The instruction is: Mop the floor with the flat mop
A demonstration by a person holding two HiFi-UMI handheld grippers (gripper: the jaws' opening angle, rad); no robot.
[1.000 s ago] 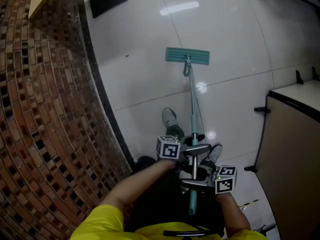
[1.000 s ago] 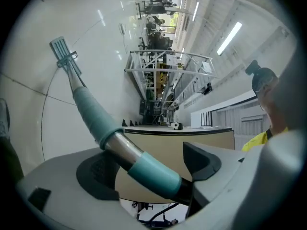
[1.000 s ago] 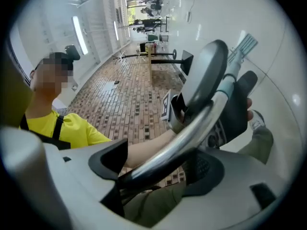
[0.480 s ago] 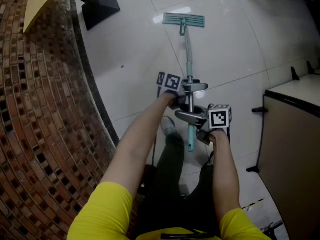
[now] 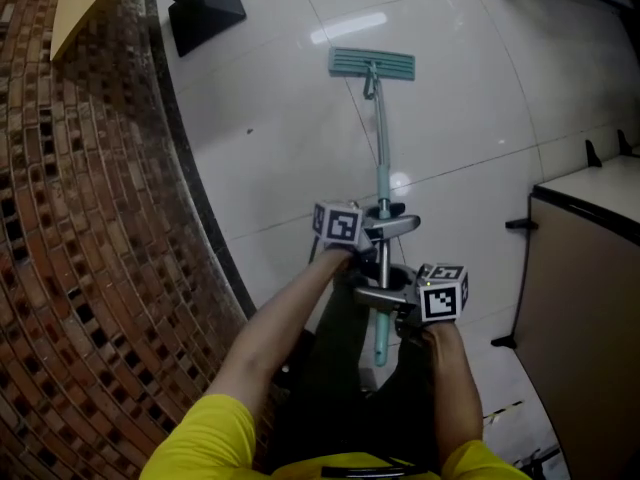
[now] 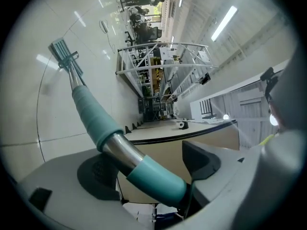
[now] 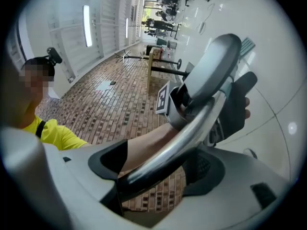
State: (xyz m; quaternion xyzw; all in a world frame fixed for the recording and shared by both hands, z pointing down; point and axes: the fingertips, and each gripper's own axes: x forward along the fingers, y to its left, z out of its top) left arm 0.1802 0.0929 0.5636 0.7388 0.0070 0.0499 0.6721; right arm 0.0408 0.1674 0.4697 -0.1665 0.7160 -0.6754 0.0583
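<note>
Two tools, both clamped on the flat mop (image 5: pixel 379 148).
Head view: left tool (image 5: pixel 392 226) gripping the handle (image 5: pixel 380 193), right tool (image 5: pixel 378 296) gripping it just below, nearer the body; mop head (image 5: pixel 372 63) flat on the white tiled floor (image 5: pixel 470 118), well ahead; brick wall (image 5: pixel 80 218) at left, cabinet (image 5: pixel 590 268) at right. Left gripper view: jaws tight on the teal sleeve beside a bare metal band, mop head far down the pole on the tiles. Right gripper view: jaws tight on the bare metal tube, left tool just beyond along it.
</note>
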